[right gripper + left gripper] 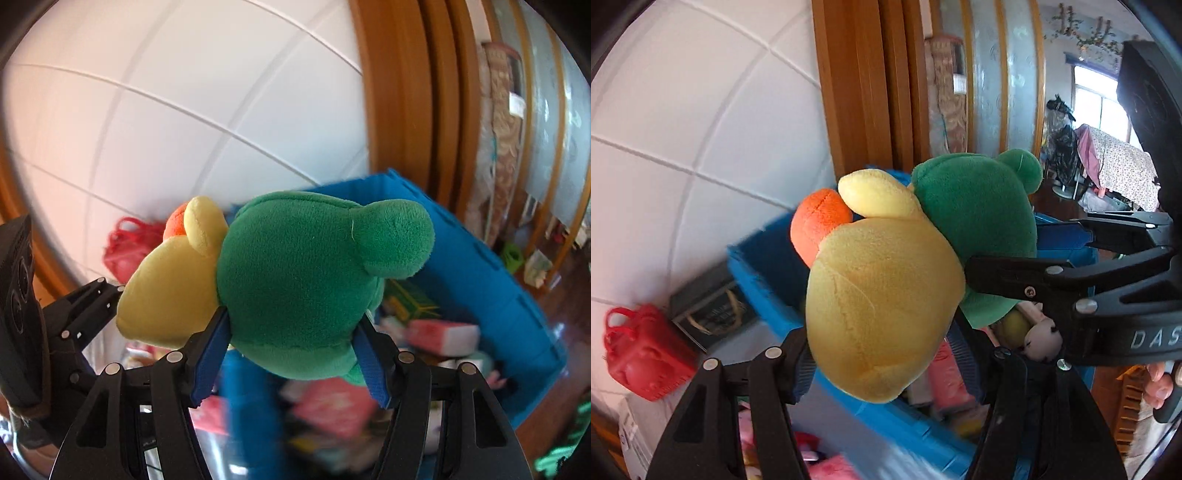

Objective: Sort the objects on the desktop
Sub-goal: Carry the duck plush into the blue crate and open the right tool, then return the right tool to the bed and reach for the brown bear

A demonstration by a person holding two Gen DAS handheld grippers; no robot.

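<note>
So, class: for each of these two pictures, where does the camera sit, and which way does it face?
Left wrist view: sits on the left gripper, facing along its fingers at the plush toy's yellow end it grips, above the blue bin; the right gripper and a hand show.
Right wrist view: sits on the right gripper, facing the toy's green end it grips; the left gripper shows at left.
Shared: toy, bin, red basket, white tiled wall.
</note>
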